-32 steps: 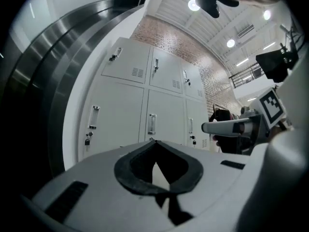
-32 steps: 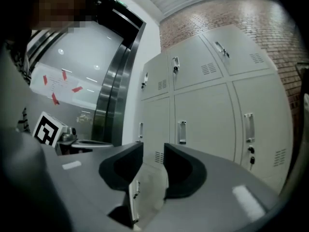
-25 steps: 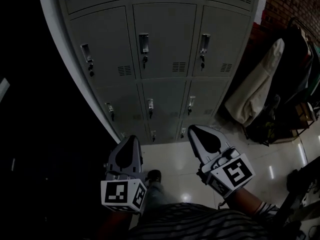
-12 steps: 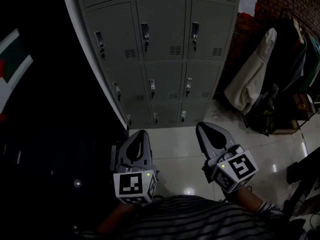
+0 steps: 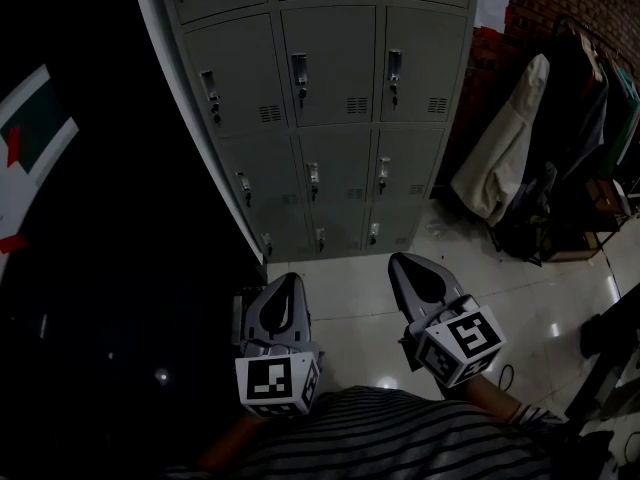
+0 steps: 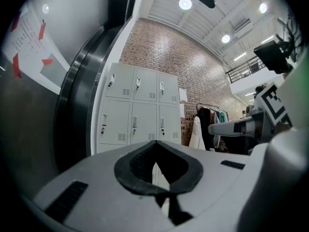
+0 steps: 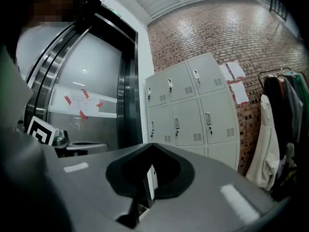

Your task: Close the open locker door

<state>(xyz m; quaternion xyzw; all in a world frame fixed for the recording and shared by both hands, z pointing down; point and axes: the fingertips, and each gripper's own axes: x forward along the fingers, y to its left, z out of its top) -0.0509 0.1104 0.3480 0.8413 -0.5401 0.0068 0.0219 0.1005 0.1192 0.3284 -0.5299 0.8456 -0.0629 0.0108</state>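
Note:
The grey locker bank (image 5: 330, 118) stands ahead against a brick wall, three columns wide. Every door that I can see on it lies flush, each with a small latch handle (image 5: 300, 73). My left gripper (image 5: 290, 280) hangs low over the floor, shut and empty, well short of the lockers. Beside it my right gripper (image 5: 399, 262) is also shut with nothing in it. The locker bank (image 6: 137, 110) shows far off past the closed jaws in the left gripper view. The right gripper view also has the locker bank (image 7: 188, 105) at a distance.
A rack of coats (image 5: 510, 168) stands right of the lockers by the brick wall (image 5: 520, 28). A dark metal door frame (image 7: 123, 95) and a wall notice with red tape (image 5: 30, 158) are on the left. Glossy floor tiles (image 5: 350, 308) lie between me and the lockers.
The lockers have shrunk and slid up in the head view, so more of them and the left wall shows. Both grippers stay shut, side by side, a little lower in the frame.

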